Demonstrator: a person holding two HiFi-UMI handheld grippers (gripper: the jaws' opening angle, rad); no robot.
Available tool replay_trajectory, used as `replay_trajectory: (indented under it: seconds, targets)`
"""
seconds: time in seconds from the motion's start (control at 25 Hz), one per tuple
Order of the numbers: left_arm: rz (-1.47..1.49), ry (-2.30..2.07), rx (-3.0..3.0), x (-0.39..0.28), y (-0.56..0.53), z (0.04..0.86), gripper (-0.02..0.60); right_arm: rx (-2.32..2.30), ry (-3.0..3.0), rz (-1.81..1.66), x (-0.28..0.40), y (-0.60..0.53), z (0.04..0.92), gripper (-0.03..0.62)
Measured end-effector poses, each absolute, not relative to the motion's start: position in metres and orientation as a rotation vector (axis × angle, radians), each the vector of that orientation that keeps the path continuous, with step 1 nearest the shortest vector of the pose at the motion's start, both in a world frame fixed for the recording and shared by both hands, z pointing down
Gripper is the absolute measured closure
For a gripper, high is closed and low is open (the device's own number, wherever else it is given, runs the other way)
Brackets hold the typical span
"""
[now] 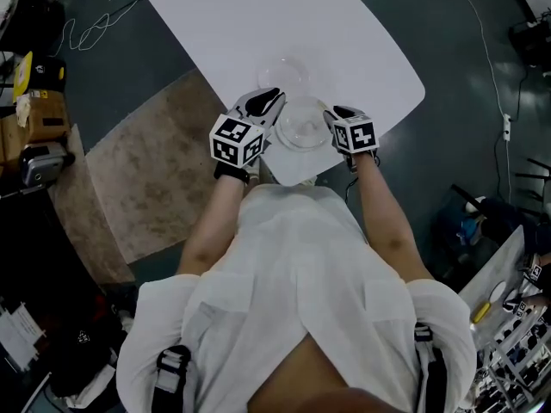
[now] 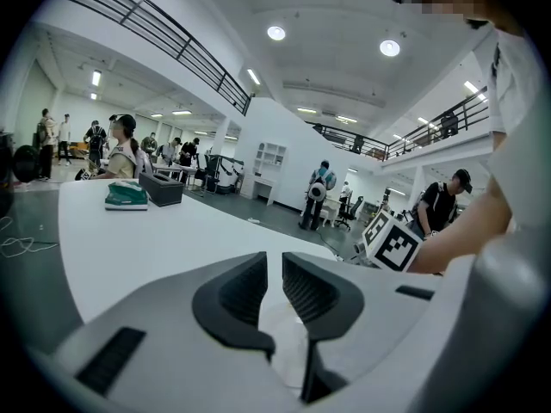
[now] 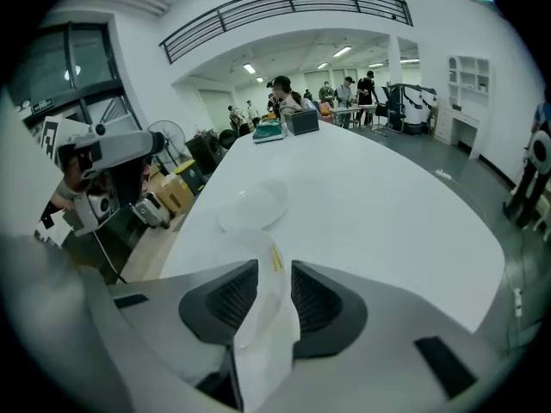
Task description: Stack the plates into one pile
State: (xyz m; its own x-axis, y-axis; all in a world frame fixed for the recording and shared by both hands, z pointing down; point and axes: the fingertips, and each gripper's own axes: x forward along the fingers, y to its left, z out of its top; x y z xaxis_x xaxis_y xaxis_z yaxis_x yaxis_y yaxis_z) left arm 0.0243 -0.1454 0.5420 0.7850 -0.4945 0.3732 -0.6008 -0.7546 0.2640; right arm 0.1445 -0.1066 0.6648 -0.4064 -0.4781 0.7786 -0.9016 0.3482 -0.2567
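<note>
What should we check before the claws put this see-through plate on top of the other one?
1. Grip of the left claw on the held plate: ok, its jaws are closed on the rim.
2. Grip of the right claw: not ok, the plate stands between its jaws but the pads look off it.
3. The other plate lying flat on the table: ok.
4. The other plate empty: ok.
5. The held plate lined up over the other plate: not ok, it is nearer the table's edge.
6. The held plate lifted clear of the table: cannot tell.
</note>
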Motion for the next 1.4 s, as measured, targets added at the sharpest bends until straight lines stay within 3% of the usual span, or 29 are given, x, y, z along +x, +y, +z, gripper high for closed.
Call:
replay_trajectory:
  seconds: [0.64, 1.4]
  targets:
    - [0.422, -0.926, 2.532, -0.050, -0.167, 0.549, 0.520, 1.125, -1.956, 0.870, 0.099, -0.192, 0.670, 0.393]
    - [0.535, -0.977, 2.353, -0.131, -0.178, 0.598, 0.508, 1.016, -1.792, 0.773, 0.056, -0.222, 0.705, 0.386]
